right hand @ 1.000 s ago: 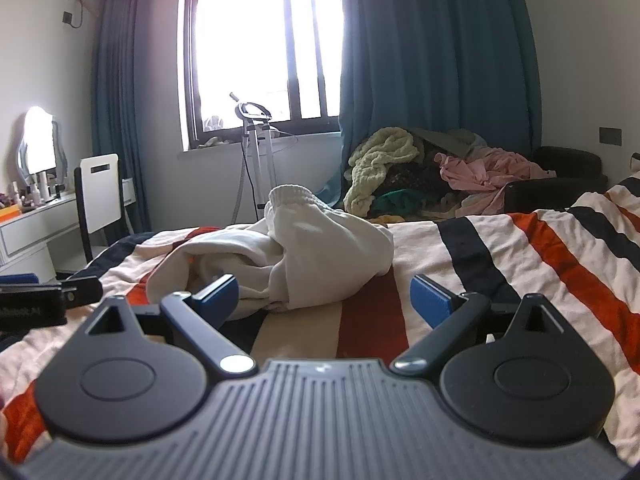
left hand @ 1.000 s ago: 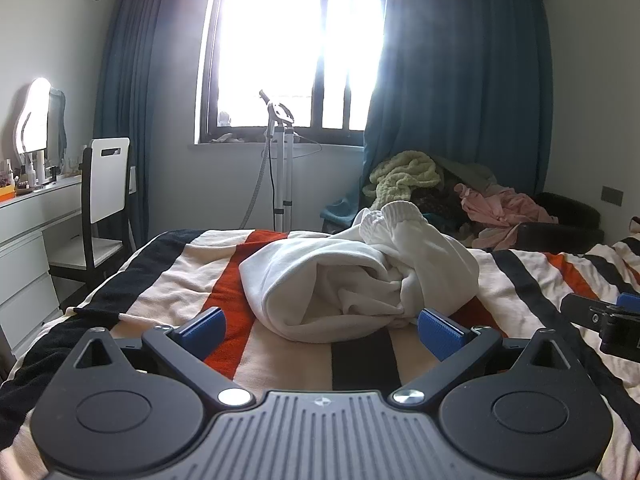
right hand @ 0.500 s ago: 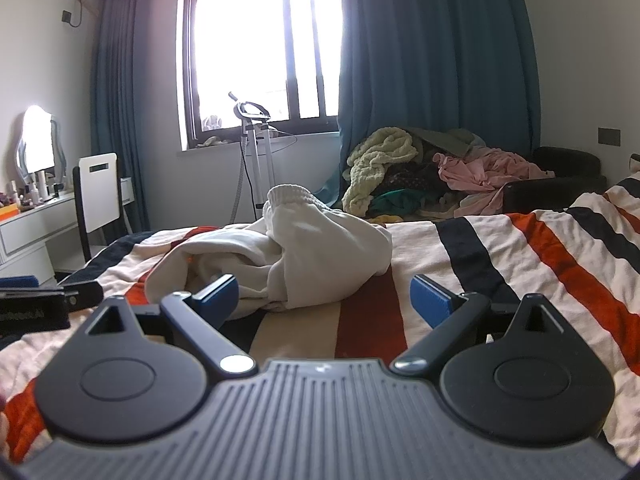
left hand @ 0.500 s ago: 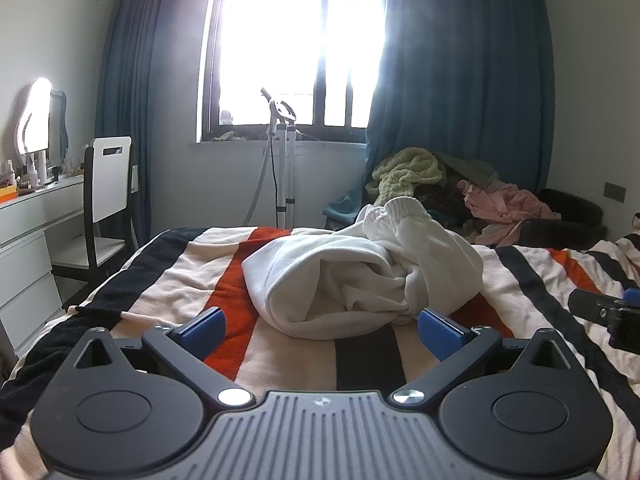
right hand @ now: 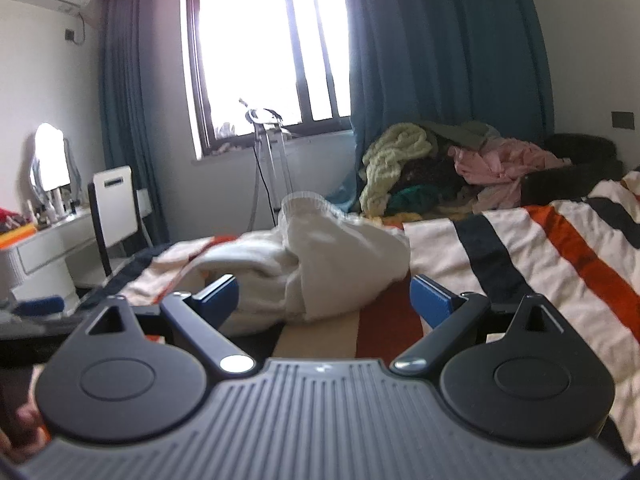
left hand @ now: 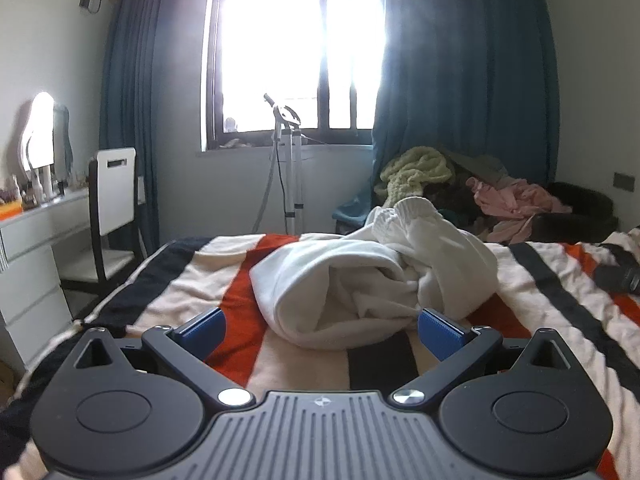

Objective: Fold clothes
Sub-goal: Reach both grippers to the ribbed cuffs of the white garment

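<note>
With the white sweatshirt (left hand: 372,280) bunched at frame centre on the striped bedspread (left hand: 192,292), the left gripper (left hand: 320,330) and right gripper (right hand: 324,300), both spread and empty, should pinch separate edges, then lift to shake it flat.

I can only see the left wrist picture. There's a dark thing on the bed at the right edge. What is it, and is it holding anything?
Observer: That is the right gripper. Its fingers are spread open and hold nothing.
Visitor: Is it near the white clothing?
Observer: Yes. The white garment lies just ahead of it, and its near edge ends on a red stripe of the striped blanket.
Visitor: Can that camera see my side?
Observer: Barely. One blue finger of the left gripper shows at its far left.
</note>
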